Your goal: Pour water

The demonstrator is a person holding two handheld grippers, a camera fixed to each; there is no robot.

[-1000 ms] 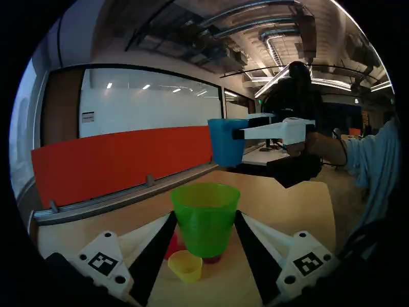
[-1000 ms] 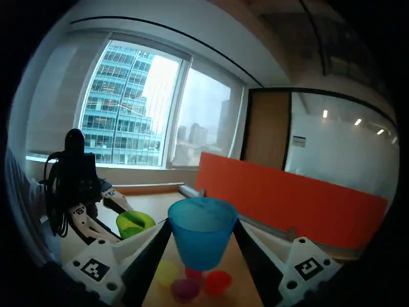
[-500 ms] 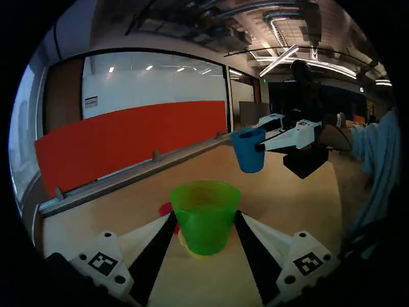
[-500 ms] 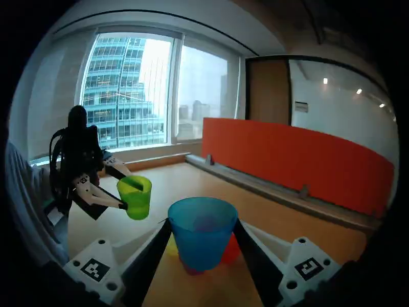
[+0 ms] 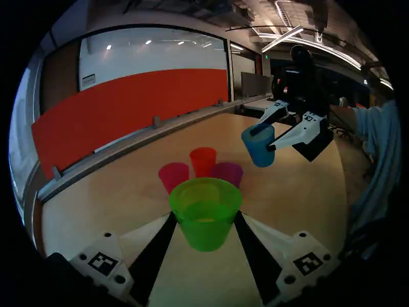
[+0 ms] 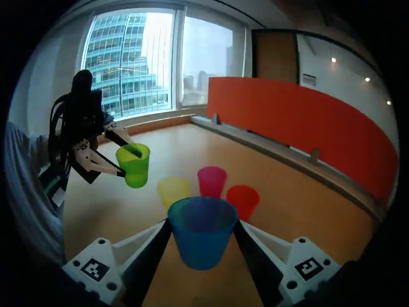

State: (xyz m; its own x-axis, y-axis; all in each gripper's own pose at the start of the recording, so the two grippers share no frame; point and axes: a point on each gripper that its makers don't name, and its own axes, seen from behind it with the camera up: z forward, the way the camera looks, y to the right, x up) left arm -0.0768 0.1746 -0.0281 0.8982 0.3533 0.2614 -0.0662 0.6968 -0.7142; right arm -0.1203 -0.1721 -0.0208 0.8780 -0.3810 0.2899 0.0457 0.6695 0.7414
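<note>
Green cup (image 5: 205,215) upright above the wooden counter (image 5: 296,194), left gripper (image 5: 204,219) clamped on its sides. Blue cup (image 6: 202,233) likewise clamped in the right gripper (image 6: 202,227). Small cups (image 5: 203,161) clustered mid-counter. Orange partition (image 5: 128,107) lines the counter's far edge; large windows (image 6: 133,61) at one end.

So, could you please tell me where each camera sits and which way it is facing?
Left gripper view: rides the left gripper, looking past its green cup toward the orange partition; the right sleeve shows at right.
Right gripper view: rides the right gripper, looking past its blue cup toward the windows; the left sleeve shows at left.
Shared: each sees the other gripper's cup, the small cups and the wooden table.
</note>
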